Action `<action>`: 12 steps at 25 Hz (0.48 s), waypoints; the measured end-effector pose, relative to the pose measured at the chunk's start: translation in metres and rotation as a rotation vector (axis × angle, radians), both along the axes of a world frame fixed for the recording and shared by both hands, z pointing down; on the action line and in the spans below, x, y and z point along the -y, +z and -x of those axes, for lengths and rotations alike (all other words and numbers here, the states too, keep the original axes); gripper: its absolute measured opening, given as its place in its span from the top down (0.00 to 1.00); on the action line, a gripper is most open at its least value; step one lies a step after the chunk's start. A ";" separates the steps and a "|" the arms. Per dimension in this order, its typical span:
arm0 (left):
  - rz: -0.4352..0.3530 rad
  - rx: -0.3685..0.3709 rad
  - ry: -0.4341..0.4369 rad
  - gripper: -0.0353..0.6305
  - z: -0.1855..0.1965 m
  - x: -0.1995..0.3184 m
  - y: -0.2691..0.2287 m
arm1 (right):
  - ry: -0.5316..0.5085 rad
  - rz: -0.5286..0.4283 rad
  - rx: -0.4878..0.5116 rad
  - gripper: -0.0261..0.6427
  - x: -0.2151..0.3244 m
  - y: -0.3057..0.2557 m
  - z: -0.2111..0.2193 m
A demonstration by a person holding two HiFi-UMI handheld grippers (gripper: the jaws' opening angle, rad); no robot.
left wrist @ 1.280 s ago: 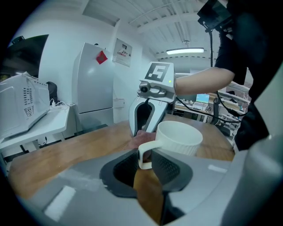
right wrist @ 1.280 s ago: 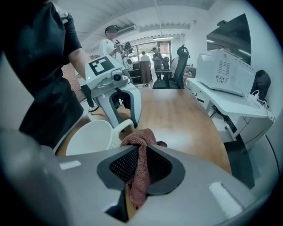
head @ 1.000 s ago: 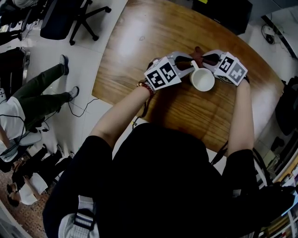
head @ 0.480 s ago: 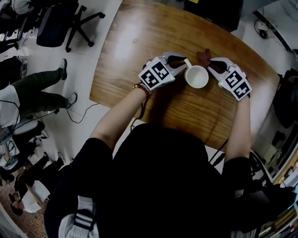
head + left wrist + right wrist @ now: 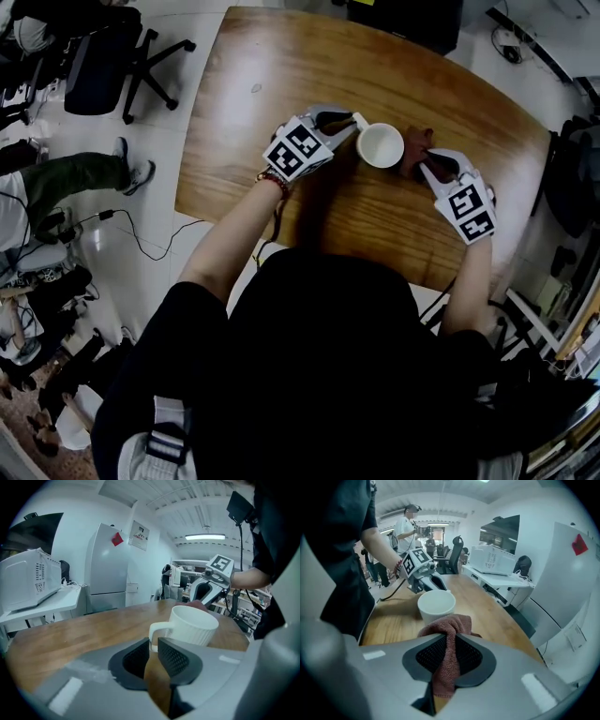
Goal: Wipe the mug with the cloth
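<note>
The left gripper (image 5: 349, 120) is clenched on the handle of the mug (image 5: 381, 145), which is held upright over the bench (image 5: 281, 66) just ahead of it. The cloth (image 5: 415, 153) is grasped in the right gripper (image 5: 427, 164), close against the mug's side. The wiping is judged to be under way, not finished.

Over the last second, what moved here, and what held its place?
The right claw, shut on the cloth, swung around the mug from its far side to its right side, drawing back toward the person. The cloth is now close beside the mug's right wall. The left claw kept its grip on the mug's handle, and the mug stayed upright on the table.
</note>
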State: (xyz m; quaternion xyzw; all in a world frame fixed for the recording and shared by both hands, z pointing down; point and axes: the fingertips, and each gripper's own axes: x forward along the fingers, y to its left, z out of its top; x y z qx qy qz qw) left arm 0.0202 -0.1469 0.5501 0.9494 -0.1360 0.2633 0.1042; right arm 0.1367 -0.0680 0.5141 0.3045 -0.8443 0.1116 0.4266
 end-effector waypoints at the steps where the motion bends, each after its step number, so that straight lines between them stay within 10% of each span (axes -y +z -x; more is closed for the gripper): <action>1: 0.000 -0.001 -0.004 0.87 0.002 -0.001 0.000 | 0.022 0.014 -0.009 0.87 -0.010 0.004 -0.001; 12: 0.016 -0.089 -0.180 0.89 0.049 -0.026 -0.021 | 0.295 -0.061 -0.067 0.86 -0.028 0.068 0.002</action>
